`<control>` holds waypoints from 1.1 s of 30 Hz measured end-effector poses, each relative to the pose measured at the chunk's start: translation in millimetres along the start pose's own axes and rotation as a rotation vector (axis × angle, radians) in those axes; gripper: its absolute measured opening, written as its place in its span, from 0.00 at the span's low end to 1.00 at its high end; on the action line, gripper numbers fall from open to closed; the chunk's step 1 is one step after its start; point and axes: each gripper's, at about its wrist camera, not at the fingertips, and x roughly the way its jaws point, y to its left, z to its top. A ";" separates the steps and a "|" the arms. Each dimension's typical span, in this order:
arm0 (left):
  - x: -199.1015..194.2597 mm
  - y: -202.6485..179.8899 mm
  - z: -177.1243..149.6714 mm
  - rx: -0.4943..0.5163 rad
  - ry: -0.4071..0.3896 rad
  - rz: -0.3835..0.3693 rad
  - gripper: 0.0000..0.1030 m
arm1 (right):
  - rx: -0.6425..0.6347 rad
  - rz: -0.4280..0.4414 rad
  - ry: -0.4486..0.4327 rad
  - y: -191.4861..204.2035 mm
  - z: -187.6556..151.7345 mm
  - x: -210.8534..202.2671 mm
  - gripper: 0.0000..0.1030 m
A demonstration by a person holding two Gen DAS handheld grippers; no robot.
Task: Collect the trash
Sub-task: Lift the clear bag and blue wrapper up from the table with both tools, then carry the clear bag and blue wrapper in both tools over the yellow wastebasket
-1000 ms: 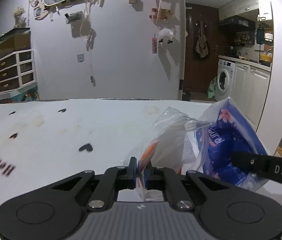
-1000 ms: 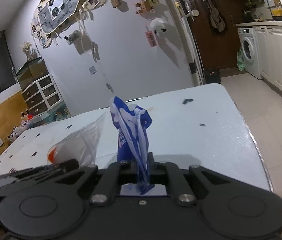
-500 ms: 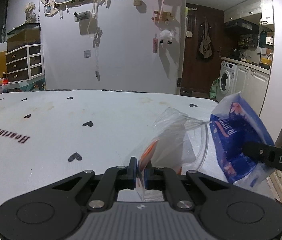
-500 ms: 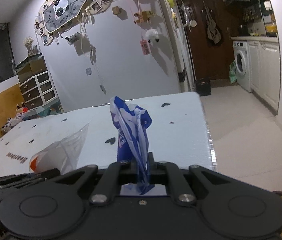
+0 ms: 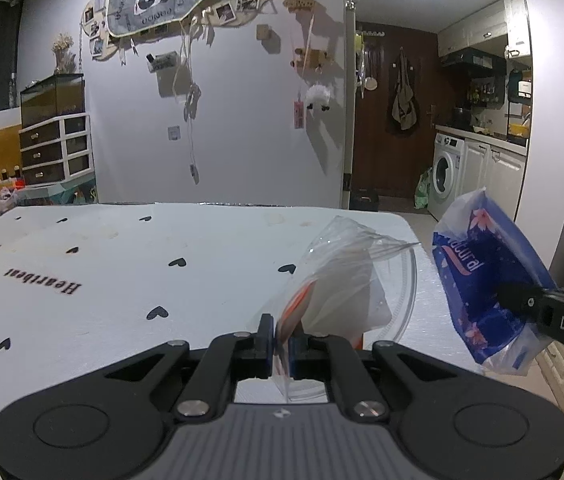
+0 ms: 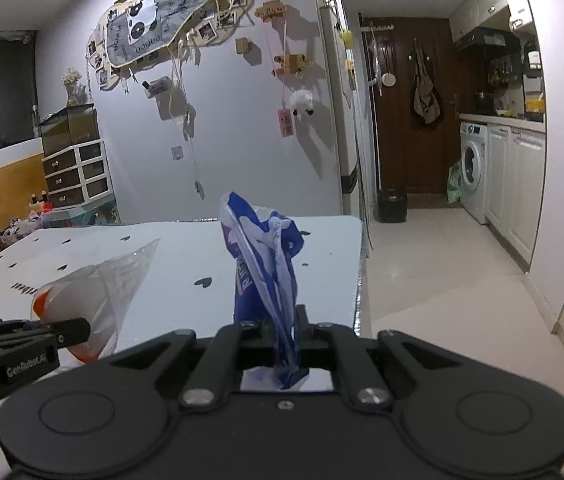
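Note:
My left gripper (image 5: 279,342) is shut on a clear plastic bag with orange print (image 5: 338,292) and holds it above the white table (image 5: 121,272). The same bag shows at the left of the right wrist view (image 6: 93,300), with the left gripper (image 6: 29,330) on it. My right gripper (image 6: 286,328) is shut on a blue and white plastic wrapper (image 6: 265,264) that stands up between the fingers. The wrapper also shows at the right of the left wrist view (image 5: 482,280), past the table's right edge, with the right gripper (image 5: 522,300) on it.
The table has a white cloth with black hearts and the word Heartbeat (image 5: 41,280). Its right edge (image 6: 360,280) drops to a tiled floor (image 6: 442,272). A decorated wall (image 5: 221,120), a drawer unit (image 5: 55,152) and a washing machine (image 6: 472,172) stand behind.
Both grippers have pulled back from the table and to the right, each still holding its bag. More of the table and the floor is in view now.

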 end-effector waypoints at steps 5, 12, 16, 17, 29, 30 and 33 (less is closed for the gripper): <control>-18.8 -11.3 1.8 0.008 -0.027 -0.008 0.07 | -0.029 -0.024 -0.021 -10.0 0.3 -21.3 0.07; -37.6 -34.6 -0.8 0.024 -0.049 -0.037 0.07 | -0.039 -0.065 -0.033 -30.5 -0.9 -46.2 0.07; -43.7 -52.4 -4.0 0.037 -0.052 -0.061 0.07 | -0.033 -0.088 -0.035 -45.5 -2.8 -56.3 0.07; -44.3 -56.6 -4.6 0.041 -0.052 -0.067 0.07 | -0.030 -0.092 -0.035 -49.2 -4.6 -58.9 0.07; -45.6 -126.7 -11.6 0.096 -0.043 -0.147 0.07 | 0.027 -0.129 -0.023 -107.8 -18.0 -78.8 0.07; -45.2 -133.4 -12.4 0.100 -0.042 -0.154 0.07 | 0.031 -0.135 -0.021 -113.9 -19.0 -79.7 0.07; -42.5 -155.3 -16.3 0.116 -0.033 -0.181 0.07 | 0.047 -0.151 -0.017 -133.8 -23.6 -84.3 0.07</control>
